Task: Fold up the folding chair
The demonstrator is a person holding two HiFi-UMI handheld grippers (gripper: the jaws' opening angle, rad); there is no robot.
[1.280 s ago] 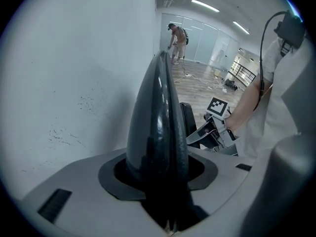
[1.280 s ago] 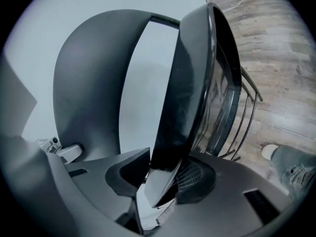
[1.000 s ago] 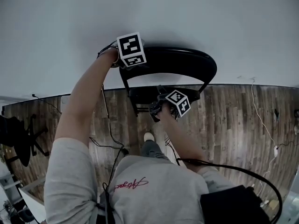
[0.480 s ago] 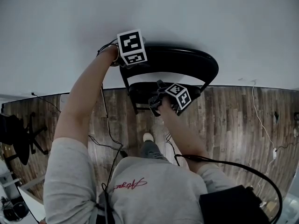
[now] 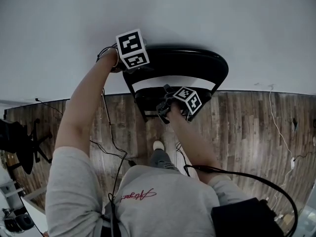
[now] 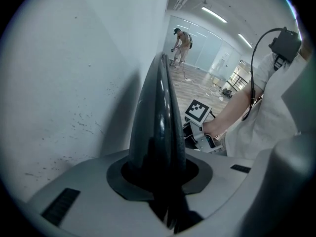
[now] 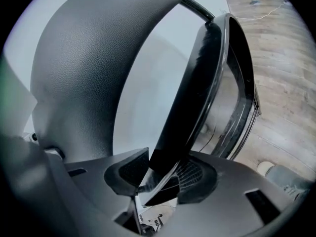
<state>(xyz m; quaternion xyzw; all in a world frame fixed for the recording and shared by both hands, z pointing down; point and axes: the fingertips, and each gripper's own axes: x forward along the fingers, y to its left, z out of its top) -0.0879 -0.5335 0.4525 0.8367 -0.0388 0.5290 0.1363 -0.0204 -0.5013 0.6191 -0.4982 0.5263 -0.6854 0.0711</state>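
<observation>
standing upright, folding chair (image 5: 182,63) backs onto wall (image 5: 222,14)

A large, sparsely furnished open-plan office or test hall rather than a home. A brown wood-plank floor (image 5: 247,132) runs up to a plain white wall (image 5: 197,14), and loose thin cables (image 5: 279,130) trail across it. A black swivel office chair (image 5: 19,147) stands at one side. Farther off are tall glass partitions (image 6: 207,51), long ceiling strip lights (image 6: 214,15) and another person (image 6: 181,46) standing at work.
</observation>
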